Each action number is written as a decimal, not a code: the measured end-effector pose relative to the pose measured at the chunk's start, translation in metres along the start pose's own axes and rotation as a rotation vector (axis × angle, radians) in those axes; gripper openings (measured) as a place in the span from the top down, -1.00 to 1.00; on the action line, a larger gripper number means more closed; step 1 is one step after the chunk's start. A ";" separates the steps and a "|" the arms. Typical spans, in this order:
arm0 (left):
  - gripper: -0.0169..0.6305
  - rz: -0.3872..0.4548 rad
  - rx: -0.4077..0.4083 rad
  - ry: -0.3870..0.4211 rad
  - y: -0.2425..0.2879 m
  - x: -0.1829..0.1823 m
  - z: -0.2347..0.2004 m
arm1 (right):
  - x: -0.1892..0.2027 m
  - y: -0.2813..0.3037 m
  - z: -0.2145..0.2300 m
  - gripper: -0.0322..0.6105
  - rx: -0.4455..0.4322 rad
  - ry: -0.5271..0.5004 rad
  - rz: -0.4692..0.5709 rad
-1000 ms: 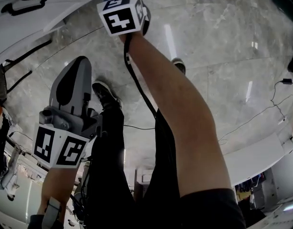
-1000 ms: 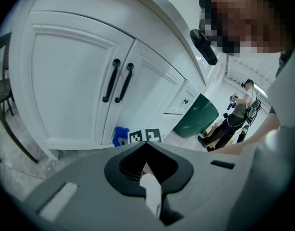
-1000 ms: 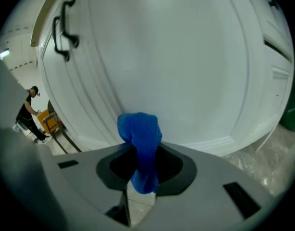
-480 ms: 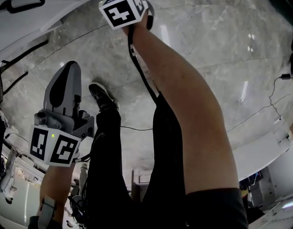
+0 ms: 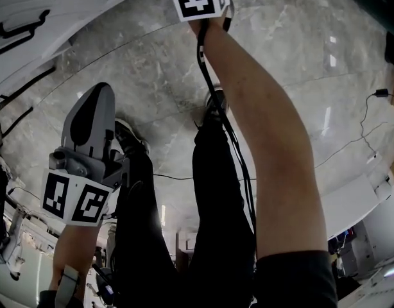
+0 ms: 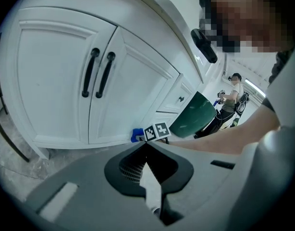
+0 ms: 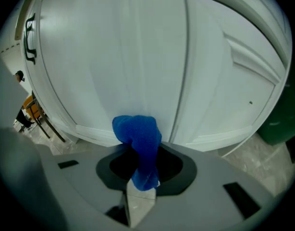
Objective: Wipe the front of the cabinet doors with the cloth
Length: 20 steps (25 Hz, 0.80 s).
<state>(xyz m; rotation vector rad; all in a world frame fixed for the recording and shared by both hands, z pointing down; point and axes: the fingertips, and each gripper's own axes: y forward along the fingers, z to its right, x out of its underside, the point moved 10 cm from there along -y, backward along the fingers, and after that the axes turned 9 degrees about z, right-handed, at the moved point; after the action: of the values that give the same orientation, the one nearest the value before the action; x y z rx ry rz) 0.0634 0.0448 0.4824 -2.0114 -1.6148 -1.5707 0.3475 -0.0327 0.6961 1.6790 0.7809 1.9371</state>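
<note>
My right claw (image 7: 140, 186) is clamped tight on the blue cloth (image 7: 138, 136), which sits bunched right up against the bottom of the white cabinet door (image 7: 109, 57) at 12 o'clock. My left claw (image 6: 146, 150) is closed with nothing in it, held back from the doors, which are off at 10 o'clock

Left gripper (image 6: 146, 146) jaws together, white cabinet doors (image 6: 61, 81), blue cloth (image 6: 136, 135) at base

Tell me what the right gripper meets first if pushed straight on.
The right gripper, shut on a blue fluffy cloth, would press that cloth first against the white panelled cabinet door, low beside the seam between doors; depth is unclear.
</note>
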 end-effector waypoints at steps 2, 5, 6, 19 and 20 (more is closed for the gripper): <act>0.95 -0.002 0.006 -0.006 0.003 -0.002 0.009 | 0.002 -0.007 0.010 0.63 0.016 0.018 -0.002; 0.95 0.007 0.019 -0.029 0.004 -0.008 0.020 | 0.000 -0.020 0.021 0.63 0.051 0.027 0.011; 0.95 0.010 0.024 -0.031 0.002 -0.009 0.023 | -0.001 -0.025 0.024 0.63 0.063 0.031 0.011; 0.95 0.111 0.022 -0.028 -0.038 -0.057 0.039 | -0.065 -0.154 -0.008 0.63 0.005 0.052 0.136; 0.95 0.127 0.010 -0.025 -0.046 -0.066 0.038 | -0.077 -0.172 -0.021 0.63 -0.022 0.019 0.164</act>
<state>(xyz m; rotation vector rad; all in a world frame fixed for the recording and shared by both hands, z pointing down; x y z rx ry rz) 0.0588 0.0458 0.3930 -2.0910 -1.4672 -1.4961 0.3344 0.0401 0.5214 1.7629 0.6431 2.0658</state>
